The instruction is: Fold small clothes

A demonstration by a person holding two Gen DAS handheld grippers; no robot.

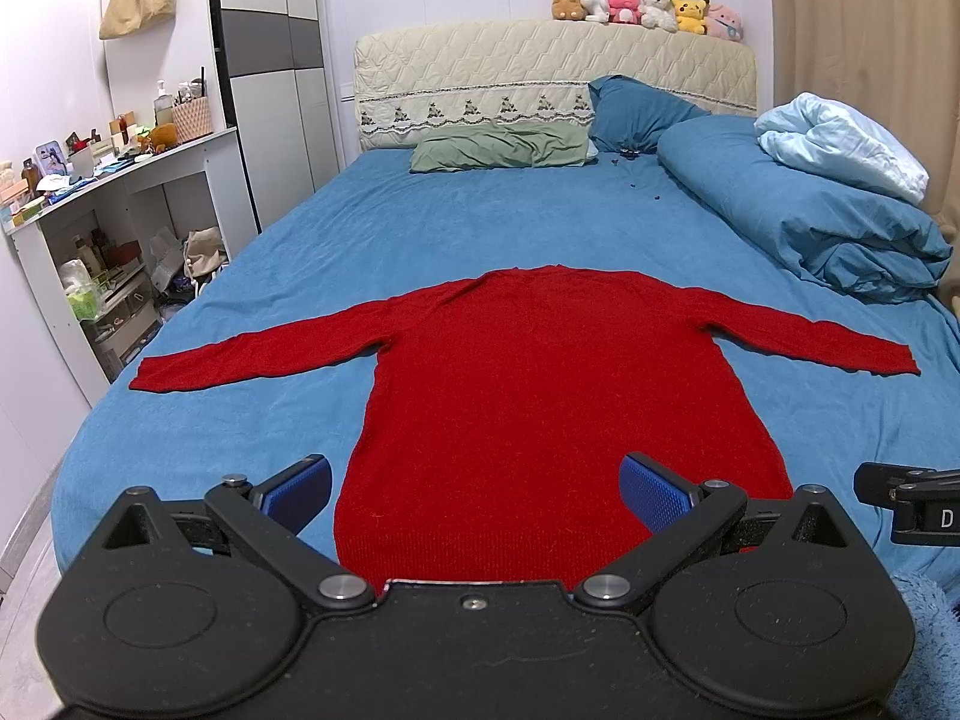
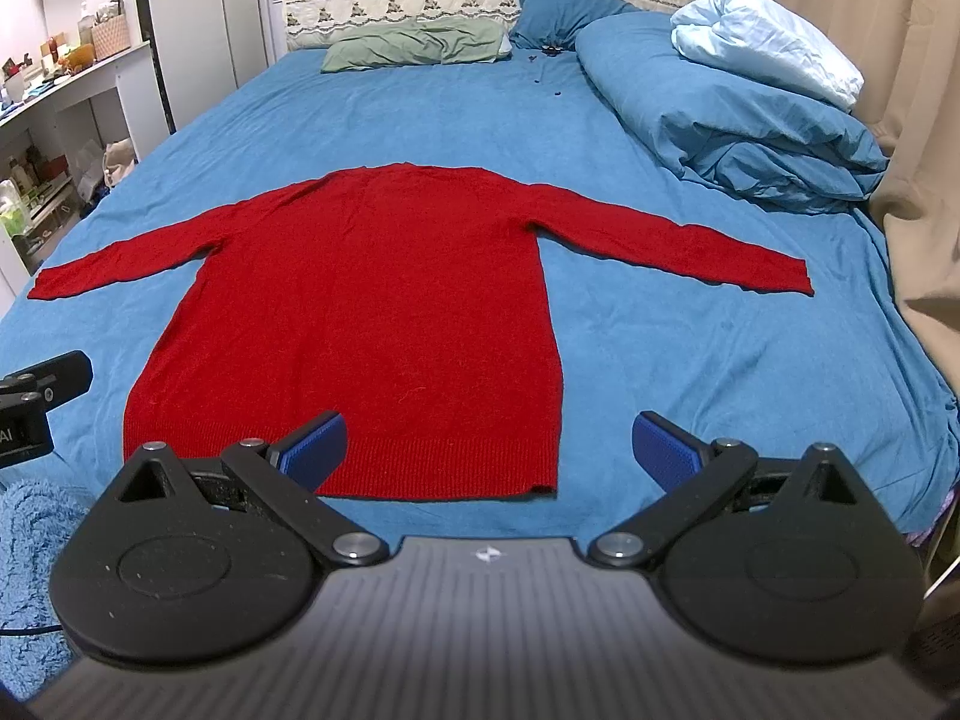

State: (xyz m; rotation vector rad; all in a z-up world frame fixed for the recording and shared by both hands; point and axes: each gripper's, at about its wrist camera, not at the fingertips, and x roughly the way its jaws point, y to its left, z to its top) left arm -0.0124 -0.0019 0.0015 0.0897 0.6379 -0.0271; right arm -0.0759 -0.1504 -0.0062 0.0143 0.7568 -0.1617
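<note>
I see the sweater lying flat on the bed, both sleeves spread out, hem toward me. My left gripper hangs over the hem, jaws spread wide. My right gripper sits at the hem's right corner, jaws spread, holding nothing.

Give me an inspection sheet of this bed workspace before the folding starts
Surface: bed with blue sheet, mostly flat.
Job's things: red sweater spread flat, both sleeves out, hem nearest the grippers, unfolded.
Clutter: green pillow, blue duvet, small dark bits near the pillows.
Grippers: left gripper open above the hem; right gripper open over the hem's right corner; neither holds anything.
Cables: nothing seen.
Surroundings: plush toys on the headboard, crowded shelf left, curtain right.
</note>
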